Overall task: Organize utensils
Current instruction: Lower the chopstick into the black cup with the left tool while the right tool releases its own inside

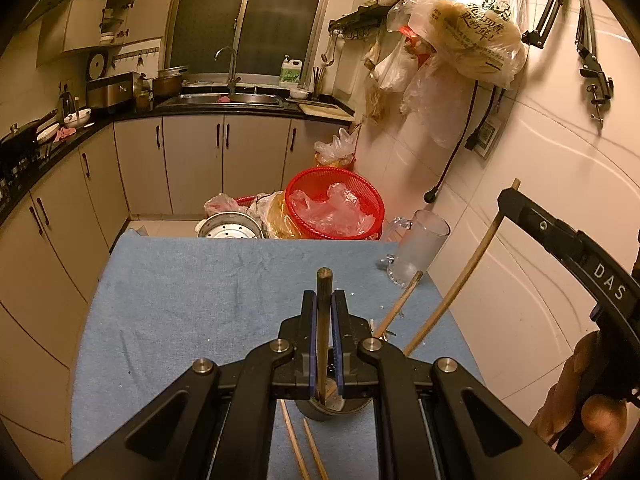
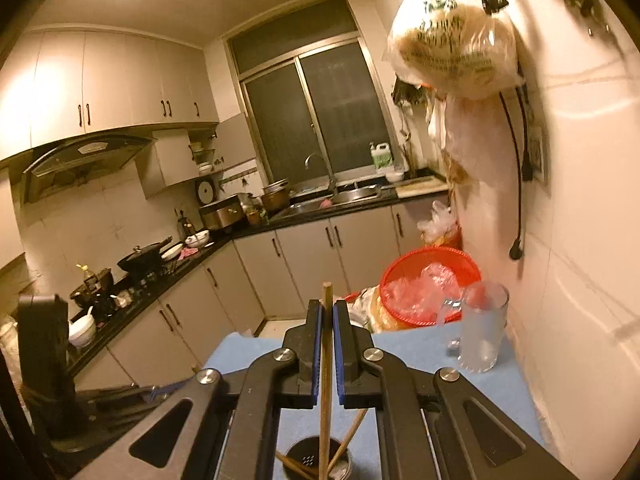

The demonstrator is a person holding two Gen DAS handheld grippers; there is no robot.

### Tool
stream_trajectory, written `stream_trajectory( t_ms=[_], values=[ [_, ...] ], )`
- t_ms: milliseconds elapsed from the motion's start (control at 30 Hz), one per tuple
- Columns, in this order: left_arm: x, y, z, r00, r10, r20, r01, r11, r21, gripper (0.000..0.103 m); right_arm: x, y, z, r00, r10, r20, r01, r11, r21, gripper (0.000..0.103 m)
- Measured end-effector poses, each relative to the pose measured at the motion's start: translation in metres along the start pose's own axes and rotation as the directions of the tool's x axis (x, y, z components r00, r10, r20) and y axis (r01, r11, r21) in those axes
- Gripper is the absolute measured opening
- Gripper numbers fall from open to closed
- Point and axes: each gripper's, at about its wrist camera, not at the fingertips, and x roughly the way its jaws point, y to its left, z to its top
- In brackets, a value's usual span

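My left gripper (image 1: 324, 300) is shut on a dark chopstick (image 1: 323, 320) held upright, its lower end in a round metal utensil holder (image 1: 334, 407) on the blue cloth. Another chopstick (image 1: 398, 308) leans out of the holder to the right. Two light chopsticks (image 1: 304, 446) lie on the cloth in front of the holder. My right gripper (image 2: 327, 312) is shut on a light wooden chopstick (image 2: 326, 380) that reaches down into the same holder (image 2: 316, 460), where several chopsticks stand. In the left wrist view the right gripper (image 1: 516, 196) holds that long chopstick (image 1: 460, 280) at the right.
A frosted glass mug (image 1: 420, 248) (image 2: 482, 328) stands at the far right of the blue cloth (image 1: 200, 300). Behind the table are a red mesh basket (image 1: 336, 204) with plastic bags and a metal pot (image 1: 232, 232). The tiled wall (image 1: 560, 152) is close on the right.
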Motion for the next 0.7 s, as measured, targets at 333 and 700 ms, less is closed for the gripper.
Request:
stream_trajectory(
  t_ms=[333, 700],
  values=[
    [0.006, 0.001, -0.006, 1.0, 0.002, -0.011, -0.001, 1.0, 0.025, 0.008, 0.032, 0.0, -0.033, 0.993, 0.007, -0.117, -0.008, 1.0, -0.008, 0.008],
    [-0.052, -0.007, -0.011, 0.996, -0.043, 0.073, 0.04, 0.998, 0.046, 0.009, -0.022, 0.007, -0.03, 0.996, 0.041, -0.073, -0.041, 0.999, -0.003, 0.01]
  ],
)
